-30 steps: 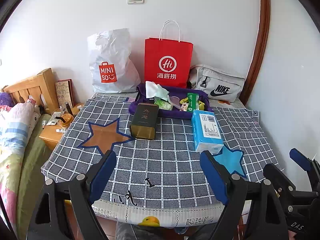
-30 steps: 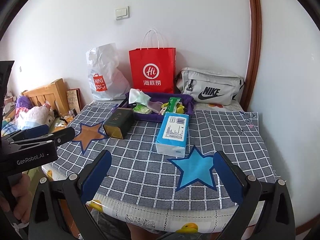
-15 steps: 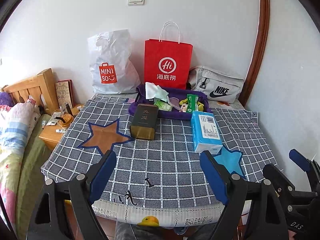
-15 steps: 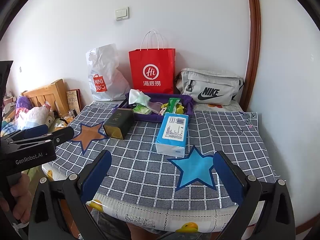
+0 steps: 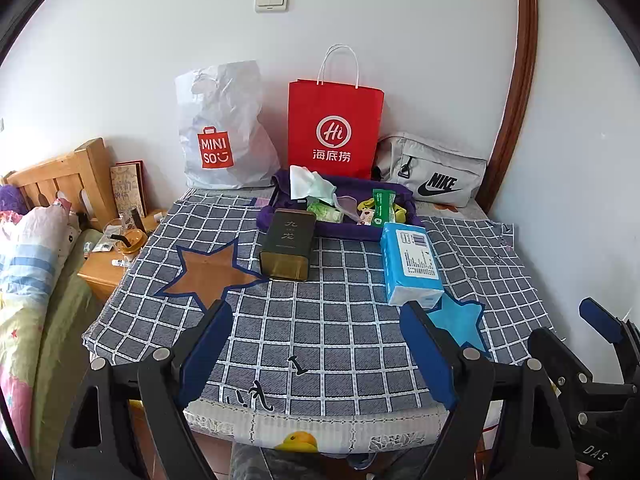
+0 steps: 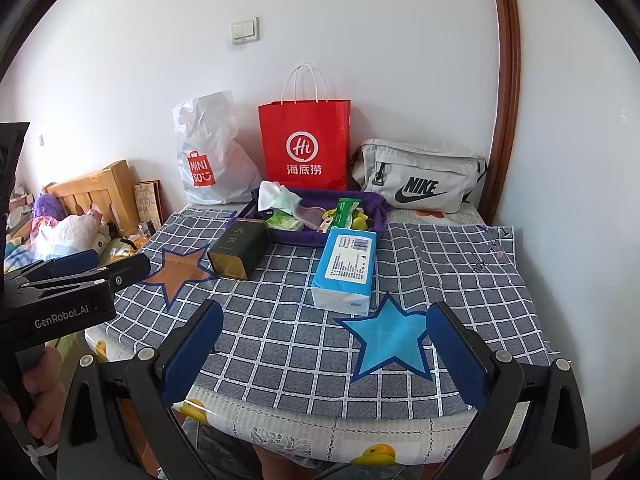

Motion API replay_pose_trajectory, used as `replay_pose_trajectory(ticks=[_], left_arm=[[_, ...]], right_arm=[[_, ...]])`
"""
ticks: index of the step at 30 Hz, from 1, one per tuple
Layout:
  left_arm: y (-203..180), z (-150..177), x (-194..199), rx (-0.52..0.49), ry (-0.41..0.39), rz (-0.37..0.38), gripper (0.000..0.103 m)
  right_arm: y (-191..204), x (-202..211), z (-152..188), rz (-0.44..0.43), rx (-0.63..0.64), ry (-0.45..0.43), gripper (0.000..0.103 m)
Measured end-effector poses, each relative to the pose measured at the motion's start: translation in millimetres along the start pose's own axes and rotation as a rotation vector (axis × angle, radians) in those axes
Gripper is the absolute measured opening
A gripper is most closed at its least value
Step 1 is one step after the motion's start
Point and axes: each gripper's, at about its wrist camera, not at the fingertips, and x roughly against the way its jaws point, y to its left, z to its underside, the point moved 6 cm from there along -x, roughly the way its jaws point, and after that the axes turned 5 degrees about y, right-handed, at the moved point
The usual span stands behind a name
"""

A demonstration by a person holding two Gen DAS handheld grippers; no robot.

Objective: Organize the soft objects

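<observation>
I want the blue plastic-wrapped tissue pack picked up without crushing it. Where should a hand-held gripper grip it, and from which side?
Grip the blue plastic-wrapped tissue pack across its two long sides near mid-length, coming from above and the near edge with the right hand-held gripper. It lies flat and lengthwise toward that open gripper, and its narrow width probably fits between the fingers.

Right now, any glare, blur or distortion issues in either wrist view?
Left wrist: sharp, even daylight, no glare; fisheye bows the door frame, corners vignetted. Right wrist: equally sharp; same bowing, and the tissue pack label is legible.
</observation>
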Motion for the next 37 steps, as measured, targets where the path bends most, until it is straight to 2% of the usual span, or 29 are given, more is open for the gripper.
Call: replay_pose_trajectory(ticks=[31, 37], left_arm=[[0.6, -1.9, 0.9, 0.001, -0.002, -0.004, 0.085], [0.2, -9.4, -12.9, 0.001, 0.012, -0.003, 0.088]], right_arm=[[0.0, 7.4, -4.3, -0.004, 0.010, -0.018, 0.101], [0.9, -4.0, -4.3, -0.015, 0.016, -0.003, 0.102]])
